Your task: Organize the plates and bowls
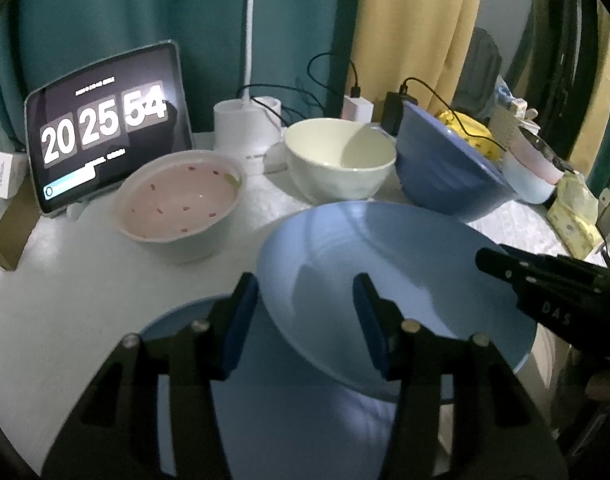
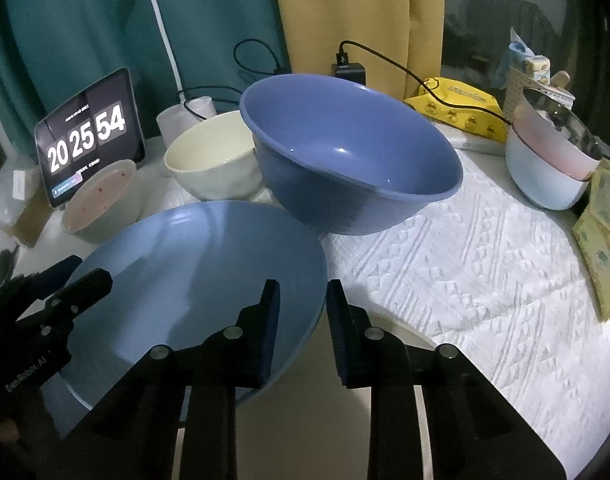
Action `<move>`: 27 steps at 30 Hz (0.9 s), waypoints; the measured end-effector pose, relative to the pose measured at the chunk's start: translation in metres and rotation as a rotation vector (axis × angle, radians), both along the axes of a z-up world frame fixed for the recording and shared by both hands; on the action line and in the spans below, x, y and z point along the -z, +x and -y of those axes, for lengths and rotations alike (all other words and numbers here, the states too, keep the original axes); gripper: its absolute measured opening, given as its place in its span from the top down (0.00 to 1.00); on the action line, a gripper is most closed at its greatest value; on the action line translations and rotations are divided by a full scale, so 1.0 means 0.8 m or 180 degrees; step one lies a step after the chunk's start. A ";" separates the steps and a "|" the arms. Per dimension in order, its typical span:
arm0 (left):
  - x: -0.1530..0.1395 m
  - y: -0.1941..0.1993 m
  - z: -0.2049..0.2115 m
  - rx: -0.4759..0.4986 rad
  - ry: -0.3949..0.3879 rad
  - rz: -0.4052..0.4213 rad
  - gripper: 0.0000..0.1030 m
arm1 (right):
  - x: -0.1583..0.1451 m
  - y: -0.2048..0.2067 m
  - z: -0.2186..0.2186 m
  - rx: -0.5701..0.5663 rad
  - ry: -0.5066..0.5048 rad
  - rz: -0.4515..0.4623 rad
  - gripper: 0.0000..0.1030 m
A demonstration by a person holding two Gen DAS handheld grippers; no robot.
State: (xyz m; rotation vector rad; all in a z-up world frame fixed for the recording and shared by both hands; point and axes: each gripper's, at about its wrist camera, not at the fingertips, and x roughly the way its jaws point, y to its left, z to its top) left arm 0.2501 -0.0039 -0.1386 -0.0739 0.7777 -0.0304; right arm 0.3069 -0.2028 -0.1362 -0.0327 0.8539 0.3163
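A light blue shallow bowl (image 1: 405, 264) (image 2: 193, 272) is tilted over a flat blue plate (image 1: 173, 324) near the table's front. My left gripper (image 1: 305, 312) straddles its left rim, one pad outside and one inside, shut on it. My right gripper (image 2: 303, 320) straddles the opposite rim and is shut on it too. Each gripper shows in the other's view: the right gripper (image 1: 545, 292) and the left gripper (image 2: 65, 284). Behind stand a dark blue bowl (image 2: 345, 152), a cream bowl (image 2: 213, 160) and a speckled pink-lined bowl (image 1: 181, 200).
A tablet clock (image 1: 105, 128) leans at the back left beside a white lamp base (image 1: 245, 128). Stacked pale bowls (image 2: 545, 176) and a yellow packet (image 2: 461, 108) sit at the right. Charger cables trail at the back. A white textured cloth (image 2: 465, 264) covers the right side.
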 end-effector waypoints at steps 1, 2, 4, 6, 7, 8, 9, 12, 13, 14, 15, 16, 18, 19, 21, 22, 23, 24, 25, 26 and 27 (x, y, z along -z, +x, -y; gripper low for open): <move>0.000 -0.001 0.001 0.0002 -0.0003 -0.0003 0.51 | 0.000 -0.001 0.001 0.0005 0.0000 0.0005 0.75; -0.001 -0.003 0.001 0.0003 -0.0003 -0.0007 0.51 | -0.001 -0.003 0.002 0.0015 -0.0001 0.0012 0.76; -0.003 -0.007 0.004 0.0015 0.0018 0.0007 0.51 | -0.001 -0.006 0.004 0.0026 -0.0003 0.0017 0.76; -0.006 -0.011 0.005 0.0023 0.0027 0.0029 0.51 | -0.004 -0.010 0.005 0.0028 -0.0009 0.0040 0.77; -0.008 -0.013 0.006 0.0020 0.0028 0.0039 0.51 | -0.006 -0.011 0.006 0.0034 -0.0005 0.0054 0.77; -0.010 -0.015 0.006 0.0010 0.0027 0.0056 0.51 | -0.007 -0.013 0.006 0.0039 -0.0001 0.0070 0.77; -0.012 -0.017 0.006 0.0004 0.0030 0.0069 0.51 | -0.009 -0.015 0.006 0.0042 0.0004 0.0083 0.77; -0.018 -0.023 0.006 0.0007 0.0034 0.0105 0.51 | -0.014 -0.021 0.006 0.0034 0.0005 0.0117 0.77; -0.019 -0.026 0.007 0.0008 0.0036 0.0118 0.51 | -0.016 -0.024 0.007 0.0035 0.0016 0.0128 0.77; -0.021 -0.029 0.008 0.0008 0.0038 0.0131 0.51 | -0.018 -0.026 0.008 0.0034 0.0019 0.0135 0.77; -0.023 -0.032 0.008 0.0007 0.0040 0.0144 0.51 | -0.020 -0.029 0.009 0.0035 0.0021 0.0152 0.77; -0.025 -0.035 0.008 0.0007 0.0036 0.0154 0.51 | -0.022 -0.031 0.011 0.0035 0.0026 0.0167 0.77; -0.028 -0.041 0.009 0.0010 0.0033 0.0178 0.51 | -0.026 -0.036 0.011 0.0041 0.0029 0.0189 0.77; -0.029 -0.043 0.009 0.0012 0.0033 0.0189 0.51 | -0.028 -0.039 0.012 0.0045 0.0034 0.0203 0.77; -0.032 -0.049 0.010 0.0015 0.0033 0.0211 0.51 | -0.033 -0.045 0.012 0.0049 0.0034 0.0232 0.77; -0.034 -0.052 0.011 0.0017 0.0033 0.0223 0.51 | -0.034 -0.048 0.013 0.0051 0.0035 0.0241 0.77; -0.036 -0.054 0.011 0.0020 0.0032 0.0236 0.51 | -0.035 -0.050 0.014 0.0053 0.0038 0.0249 0.77; -0.037 -0.058 0.013 0.0022 0.0033 0.0248 0.51 | -0.037 -0.054 0.015 0.0056 0.0041 0.0262 0.77; -0.038 -0.060 0.013 0.0023 0.0034 0.0257 0.51 | -0.039 -0.056 0.015 0.0058 0.0042 0.0268 0.77; -0.040 -0.063 0.014 0.0026 0.0034 0.0269 0.51 | -0.040 -0.058 0.016 0.0059 0.0046 0.0277 0.77; -0.041 -0.066 0.015 0.0029 0.0035 0.0283 0.51 | -0.041 -0.061 0.017 0.0062 0.0051 0.0287 0.77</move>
